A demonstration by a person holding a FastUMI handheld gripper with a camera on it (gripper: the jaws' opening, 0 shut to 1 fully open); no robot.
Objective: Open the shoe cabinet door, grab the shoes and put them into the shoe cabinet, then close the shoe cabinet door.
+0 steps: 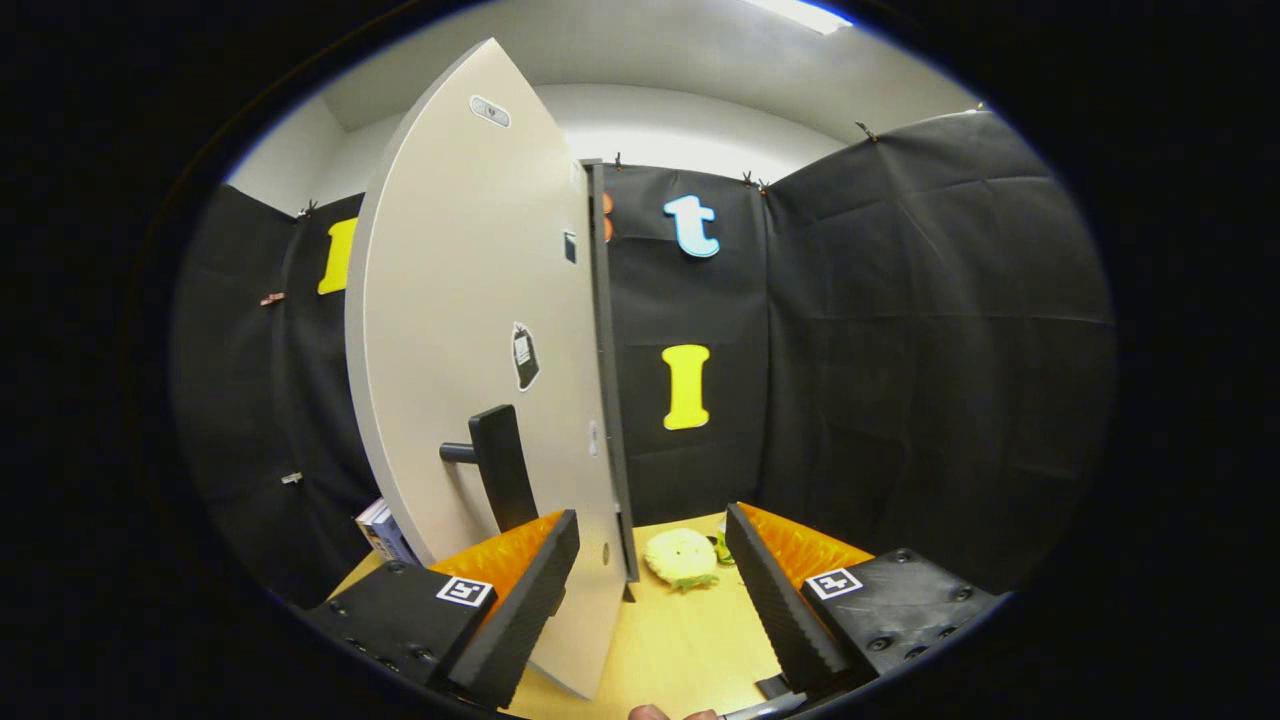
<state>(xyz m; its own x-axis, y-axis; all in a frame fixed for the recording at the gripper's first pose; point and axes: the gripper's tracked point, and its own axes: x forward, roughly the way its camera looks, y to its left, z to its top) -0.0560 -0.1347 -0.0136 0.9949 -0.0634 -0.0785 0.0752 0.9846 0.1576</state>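
Note:
The pale shoe cabinet door (470,330) stands swung open and is seen almost edge-on, with a dark strip along its edge (603,380). Its black bar handle (500,465) sticks out just above my left finger (520,590). My gripper (652,520) is open, and the door's lower edge runs between the fingers, close to the left one; the right finger (775,590) is well clear of it. A pale yellow fluffy slipper (682,558) lies on the wooden tabletop (680,640) just beyond the fingers, with something green (722,548) beside it.
A small stack of boxes or books (383,530) sits left of the door near the black cloth wall (900,380). A person's fingertip (650,713) shows at the near edge of the table.

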